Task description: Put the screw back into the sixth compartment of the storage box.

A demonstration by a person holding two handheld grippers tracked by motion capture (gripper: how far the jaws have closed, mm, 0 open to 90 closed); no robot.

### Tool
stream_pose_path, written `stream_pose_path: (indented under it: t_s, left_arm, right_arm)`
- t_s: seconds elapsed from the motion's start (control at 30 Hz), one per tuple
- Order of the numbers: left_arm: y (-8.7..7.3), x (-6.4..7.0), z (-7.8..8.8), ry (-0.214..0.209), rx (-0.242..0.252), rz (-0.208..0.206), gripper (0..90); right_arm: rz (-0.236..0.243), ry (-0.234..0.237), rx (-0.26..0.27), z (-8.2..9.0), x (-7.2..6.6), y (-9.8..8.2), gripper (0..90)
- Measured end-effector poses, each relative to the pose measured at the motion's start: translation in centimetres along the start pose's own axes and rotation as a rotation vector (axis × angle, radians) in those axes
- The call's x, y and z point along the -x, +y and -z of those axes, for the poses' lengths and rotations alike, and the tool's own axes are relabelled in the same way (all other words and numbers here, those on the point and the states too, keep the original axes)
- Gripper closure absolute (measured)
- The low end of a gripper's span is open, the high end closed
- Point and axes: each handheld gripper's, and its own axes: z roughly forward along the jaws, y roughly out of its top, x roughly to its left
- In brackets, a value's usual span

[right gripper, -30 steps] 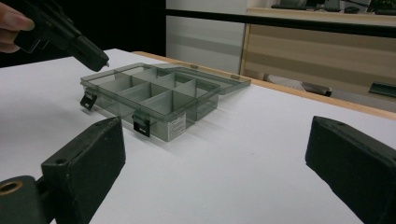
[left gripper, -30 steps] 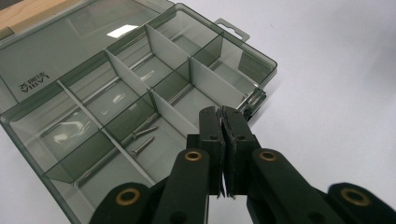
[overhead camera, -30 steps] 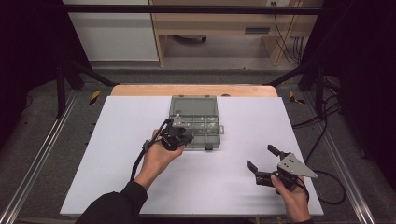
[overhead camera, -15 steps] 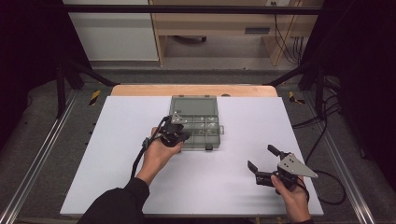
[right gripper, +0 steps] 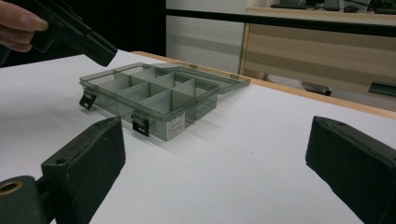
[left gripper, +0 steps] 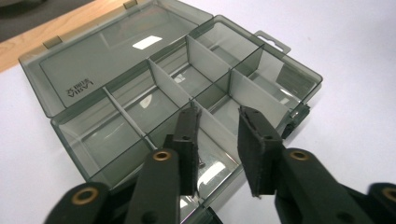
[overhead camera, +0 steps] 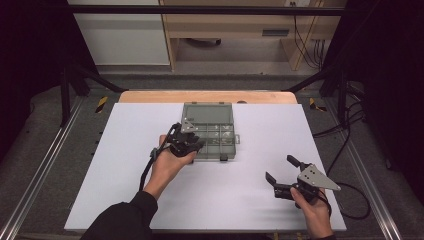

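- An open grey box [overhead camera: 210, 131] lies on the white surface [overhead camera: 100, 190], its lid [overhead camera: 207, 113] folded flat on the far side and its two latches [right gripper: 140, 125] hanging on the near wall, toward the person.
- The left tongs [overhead camera: 192, 146] hover over the box's near-left corner, by far the closer pair. Their jaws have just been opening and now stand a little apart with nothing between them.
- In the left gripper view the left tongs [left gripper: 219, 140] point down into a near compartment, one jaw close over a divider [left gripper: 212, 126], the other over the next cell. A small dark speck lies on the floor of that compartment; what it is cannot be told.
- The box's long axis runs left to right across the surface. Its dividers split it into two rows of compartments, and all of them look empty apart from that speck.
- The right tongs [overhead camera: 282, 175] rest well apart from the box, on its near-right side, jaws spread wide and holding nothing.
- From the right gripper view the box [right gripper: 154, 98] lies ahead and to the left of the right tongs [right gripper: 215, 163], with bare surface between, and the left tongs [right gripper: 81, 39] hang above its far corner.
- Judged from this, any coming move inside the box belongs to the left hand [overhead camera: 167, 162]: the tray sits directly below its tongs, so the approach is straight down, and the divider under one jaw is what it must clear.
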Motion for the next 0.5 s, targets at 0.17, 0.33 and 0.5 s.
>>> stream_pose_path:
  t_s: [0.17, 0.33, 0.5]
  left_arm:
    - [0.0, 0.3, 0.8, -0.008, 0.020, -0.009, 58.5]
    - [-0.1, 0.8, 1.1, -0.026, 0.015, -0.009, 54.1]
    - [-0.1, 1.6, 1.2, -0.050, 0.007, -0.021, 45.1]
  right_arm:
    - [0.000, 0.001, -0.003, -0.1, -0.1, 0.0, 4.9]
    - [0.001, 0.003, -0.007, -0.2, -0.1, -0.1, 4.9]
    - [0.002, 0.004, -0.010, -0.3, -0.2, -0.1, 4.9]
